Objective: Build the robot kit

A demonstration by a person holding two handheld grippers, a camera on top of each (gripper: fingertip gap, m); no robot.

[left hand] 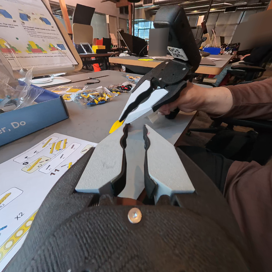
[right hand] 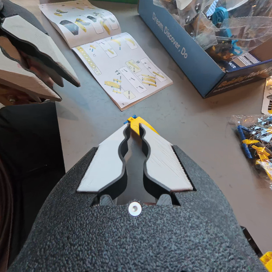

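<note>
While left gripper (left hand: 136, 126) gapes empty, right gripper (right hand: 134, 124) pinches yellow piece (right hand: 135, 126).

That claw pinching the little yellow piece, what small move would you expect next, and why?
Probably bring the open left claw in a little to take the free end of the yellow piece. The right claw is shut on that piece, holding it over the grey table, and the left claw's tips sit empty right beside it. That is a guess.

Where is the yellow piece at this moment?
The yellow piece is pinched at the tips of the right gripper, over the grey table, just below the open booklet in the right wrist view.
</note>
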